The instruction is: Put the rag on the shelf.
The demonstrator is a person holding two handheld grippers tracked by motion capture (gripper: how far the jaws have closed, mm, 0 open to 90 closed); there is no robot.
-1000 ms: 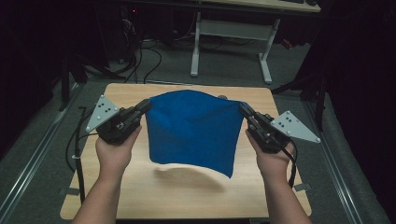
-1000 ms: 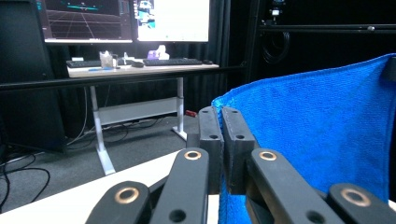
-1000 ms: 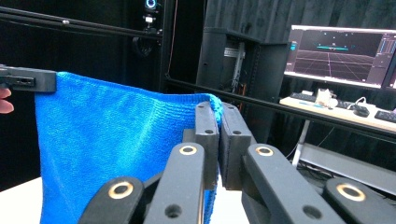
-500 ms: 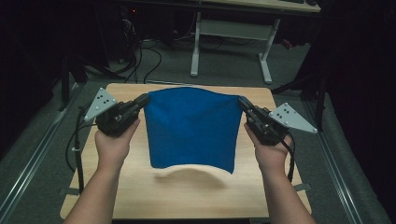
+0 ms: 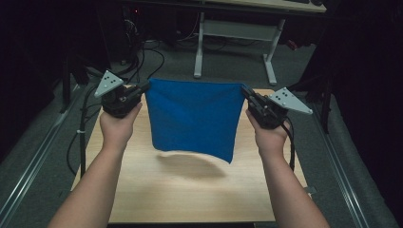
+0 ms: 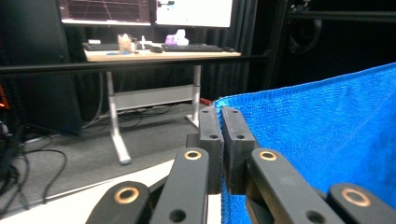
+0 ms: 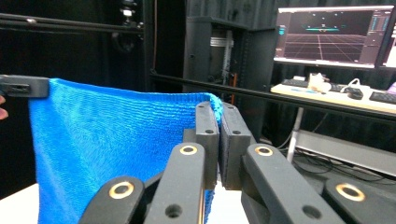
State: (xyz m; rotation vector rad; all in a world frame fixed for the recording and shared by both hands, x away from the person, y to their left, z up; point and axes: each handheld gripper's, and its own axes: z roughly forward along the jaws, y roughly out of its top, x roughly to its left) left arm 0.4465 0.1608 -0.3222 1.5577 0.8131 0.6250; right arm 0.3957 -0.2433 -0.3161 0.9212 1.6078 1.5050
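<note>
While the black fingers [image 6: 211, 140] of the left gripper [image 5: 142, 89] pinch one top corner of the blue terry-cloth towel [image 5: 192, 116], the right gripper [image 5: 245, 91] clamps its fingers [image 7: 207, 126] on the other corner. Stretched taut between them, the towel hangs above the light wooden table [image 5: 190, 190], its lower edge clear of the surface, casting a shadow.
</note>
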